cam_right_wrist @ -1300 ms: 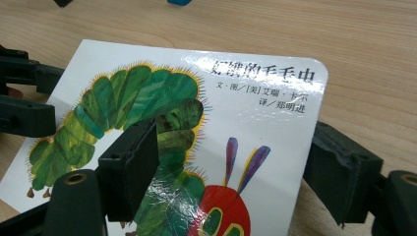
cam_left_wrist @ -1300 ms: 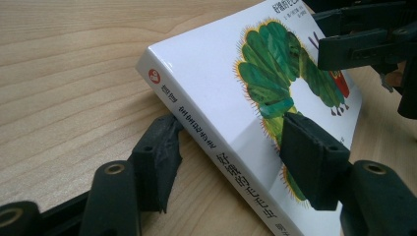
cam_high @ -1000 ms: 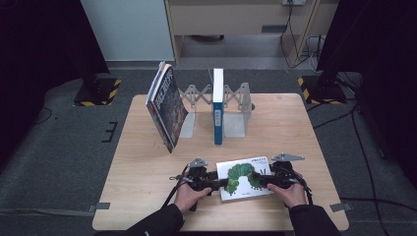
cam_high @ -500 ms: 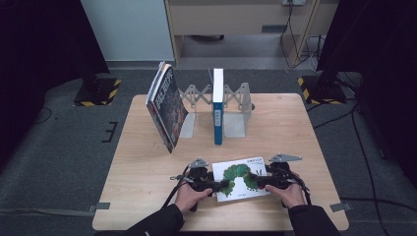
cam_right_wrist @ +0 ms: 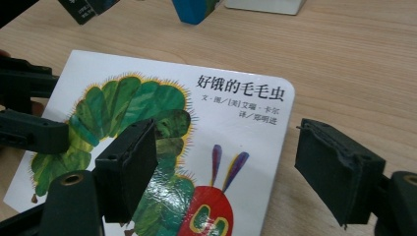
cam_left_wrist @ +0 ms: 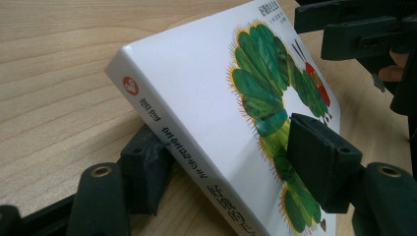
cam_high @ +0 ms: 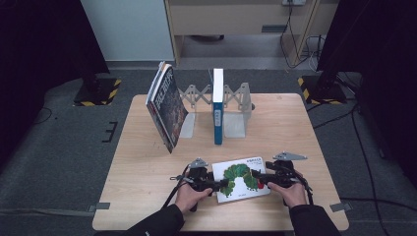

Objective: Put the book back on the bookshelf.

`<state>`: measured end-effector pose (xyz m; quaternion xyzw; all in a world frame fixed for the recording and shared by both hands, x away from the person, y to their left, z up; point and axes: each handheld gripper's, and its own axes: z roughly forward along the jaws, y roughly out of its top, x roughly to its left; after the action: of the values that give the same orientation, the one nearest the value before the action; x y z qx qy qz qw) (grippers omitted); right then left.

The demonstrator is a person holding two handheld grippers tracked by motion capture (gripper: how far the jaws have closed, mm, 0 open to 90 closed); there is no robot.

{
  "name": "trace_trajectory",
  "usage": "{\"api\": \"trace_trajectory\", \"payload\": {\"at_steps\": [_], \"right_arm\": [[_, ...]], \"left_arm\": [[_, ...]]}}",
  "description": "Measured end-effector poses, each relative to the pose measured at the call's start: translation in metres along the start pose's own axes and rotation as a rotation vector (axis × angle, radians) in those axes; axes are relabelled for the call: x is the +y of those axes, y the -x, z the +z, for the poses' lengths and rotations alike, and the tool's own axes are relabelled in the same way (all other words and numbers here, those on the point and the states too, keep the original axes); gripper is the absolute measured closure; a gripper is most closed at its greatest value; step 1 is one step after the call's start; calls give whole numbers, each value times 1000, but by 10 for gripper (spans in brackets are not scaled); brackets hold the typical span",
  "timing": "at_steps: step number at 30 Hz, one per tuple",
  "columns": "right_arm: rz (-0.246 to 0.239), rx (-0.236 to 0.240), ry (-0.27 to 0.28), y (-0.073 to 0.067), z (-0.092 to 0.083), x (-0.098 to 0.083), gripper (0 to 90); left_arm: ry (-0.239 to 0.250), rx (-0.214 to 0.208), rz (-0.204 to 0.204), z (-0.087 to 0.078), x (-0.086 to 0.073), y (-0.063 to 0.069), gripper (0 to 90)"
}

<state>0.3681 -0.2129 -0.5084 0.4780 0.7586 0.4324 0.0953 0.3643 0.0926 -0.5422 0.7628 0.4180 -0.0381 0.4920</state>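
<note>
In the high view, a light wooden table [cam_high: 147, 196] stands on grey carpet [cam_high: 59, 162]; the caterpillar picture book [cam_high: 242, 179] lies at lower centre.

In the left gripper view, the left gripper [cam_left_wrist: 231, 157] pinches the book's spine edge, its jaws having just been closing.

In the right gripper view, the right gripper [cam_right_wrist: 226, 167] straddles the cover's corner, its jaws spread and just opening.

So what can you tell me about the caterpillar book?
The caterpillar book is a thick white board book with glossy covers, rounded corners, a green caterpillar with a red head and black Chinese writing. It sits near the table's front edge, its spine side tipped up. The left gripper clamps the spine edge; the right gripper straddles the other edge.
</note>
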Motion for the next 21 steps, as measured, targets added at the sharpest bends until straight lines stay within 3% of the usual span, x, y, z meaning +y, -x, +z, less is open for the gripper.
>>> {"api": "trace_trajectory", "payload": {"at_steps": [4, 11, 21], "right_arm": [[6, -12, -40, 2, 2, -3, 237], [5, 18, -118, -1, 10, -8, 241], [7, 31, -114, 0, 11, -8, 257]], "left_arm": [[-1, 0, -1, 0, 0, 0, 336], [-1, -3, -1, 0, 0, 0, 335], [-2, 0, 5, 0, 0, 0, 325]]}}
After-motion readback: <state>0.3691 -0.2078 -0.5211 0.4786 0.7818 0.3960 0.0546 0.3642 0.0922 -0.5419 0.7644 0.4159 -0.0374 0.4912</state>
